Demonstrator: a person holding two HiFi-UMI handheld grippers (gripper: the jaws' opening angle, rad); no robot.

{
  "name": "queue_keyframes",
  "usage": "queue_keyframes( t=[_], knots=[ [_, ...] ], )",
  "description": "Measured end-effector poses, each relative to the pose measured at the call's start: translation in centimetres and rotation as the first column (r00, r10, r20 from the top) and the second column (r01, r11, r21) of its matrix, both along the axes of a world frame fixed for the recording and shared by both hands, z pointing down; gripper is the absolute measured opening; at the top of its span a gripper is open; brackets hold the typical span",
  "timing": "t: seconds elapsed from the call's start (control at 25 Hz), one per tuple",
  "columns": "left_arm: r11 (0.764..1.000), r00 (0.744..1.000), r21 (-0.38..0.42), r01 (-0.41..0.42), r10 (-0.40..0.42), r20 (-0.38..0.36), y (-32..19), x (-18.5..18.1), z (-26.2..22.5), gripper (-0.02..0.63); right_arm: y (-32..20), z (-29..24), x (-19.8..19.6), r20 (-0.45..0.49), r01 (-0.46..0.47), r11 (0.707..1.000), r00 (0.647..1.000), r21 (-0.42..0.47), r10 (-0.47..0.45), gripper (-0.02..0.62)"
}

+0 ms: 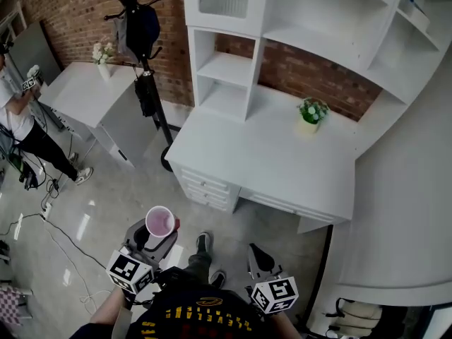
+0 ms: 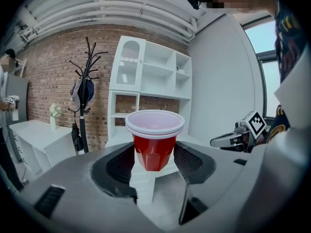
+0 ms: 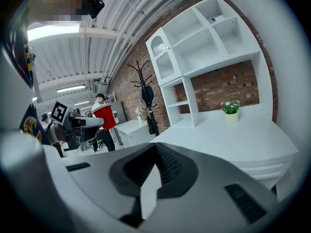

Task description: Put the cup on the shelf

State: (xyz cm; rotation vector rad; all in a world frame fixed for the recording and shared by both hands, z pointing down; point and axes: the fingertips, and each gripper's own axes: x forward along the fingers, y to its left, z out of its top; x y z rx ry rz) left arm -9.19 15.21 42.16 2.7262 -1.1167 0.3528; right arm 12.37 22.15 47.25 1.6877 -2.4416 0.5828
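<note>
A red cup (image 1: 160,222) with a white rim and pale inside stands upright between the jaws of my left gripper (image 1: 153,241), which is shut on its lower half. The left gripper view shows the cup (image 2: 154,148) close up, pinched from both sides. My right gripper (image 1: 259,255) hangs beside it to the right, shut and empty; in its own view the jaw tips (image 3: 155,148) meet. The white shelf unit (image 1: 227,70) stands ahead on a white desk (image 1: 268,168), well beyond both grippers. Its compartments (image 2: 147,79) look empty.
A small potted plant (image 1: 311,113) sits at the back of the desk. A black coat rack (image 1: 143,55) stands left of the shelf, with a white side table (image 1: 78,94) and flower vase beyond. A person (image 1: 20,122) stands far left. Cables lie on the floor (image 1: 56,239).
</note>
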Motion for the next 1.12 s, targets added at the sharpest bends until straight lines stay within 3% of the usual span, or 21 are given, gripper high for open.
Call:
queue_keyframes(
  t=[0.12,0.64,1.0,1.12],
  knots=[
    [0.999,1.0,0.041,-0.014,0.014,-0.011,-2.9,1.1,-0.4,0.254,-2.2,0.2,1.0,-0.006,-0.02,1.0,1.0,-0.005,0.02,-0.008],
    [0.995,0.996,0.048,-0.091,0.092,-0.018,-17.3,3.4,-0.8,0.255,-14.9,-0.4,3.1,-0.027,-0.106,0.994,0.994,-0.002,0.106,-0.008],
    [0.99,0.99,0.027,-0.139,0.139,-0.004,-25.0,3.3,1.2,0.255,-21.2,0.0,3.2,-0.041,-0.17,0.985,0.985,-0.015,0.169,-0.008],
    [0.988,0.988,-0.017,-0.152,0.152,0.002,-26.2,3.4,2.5,0.255,-22.4,0.3,3.3,-0.041,-0.178,0.984,0.983,-0.024,0.177,-0.006]
  ],
)
